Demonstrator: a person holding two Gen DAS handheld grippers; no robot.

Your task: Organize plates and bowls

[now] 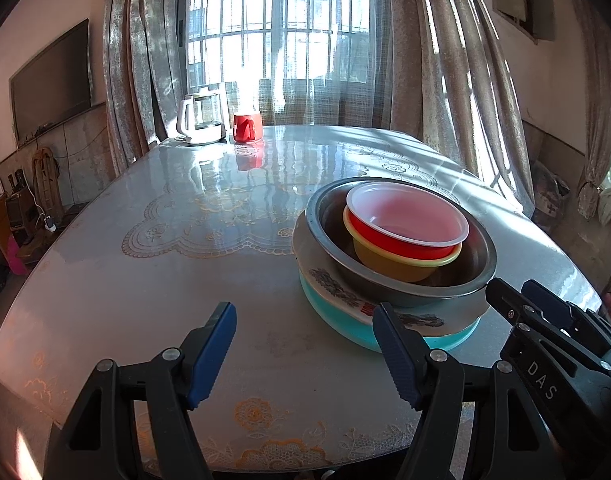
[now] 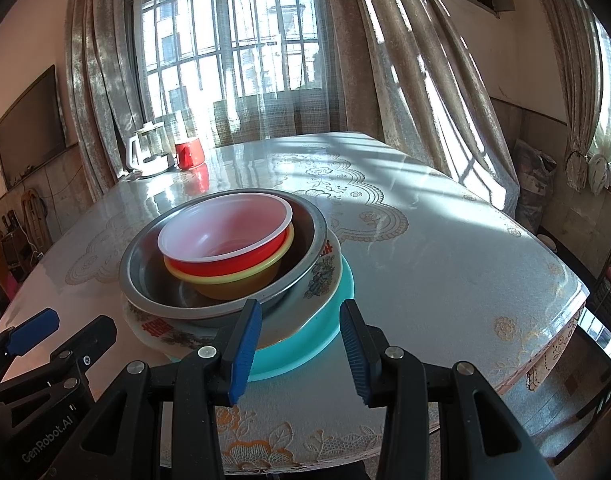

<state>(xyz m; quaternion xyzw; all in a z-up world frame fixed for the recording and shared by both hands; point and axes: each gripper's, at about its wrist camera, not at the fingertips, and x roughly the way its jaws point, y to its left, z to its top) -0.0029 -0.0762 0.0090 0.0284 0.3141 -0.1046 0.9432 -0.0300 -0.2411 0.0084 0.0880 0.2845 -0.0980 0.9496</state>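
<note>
One nested stack stands on the table: a teal plate at the bottom, then a flower-patterned ceramic bowl, a steel bowl, a yellow bowl and a red bowl with a white inside. My left gripper hovers open in front and to the left of the stack, nothing between its fingers. My right gripper is open too, narrower, just short of the stack's near right rim and not touching it.
The table has a glossy lace-printed cover. A white kettle and a red mug stand at its far end by the curtained window. A chair is beside the right edge.
</note>
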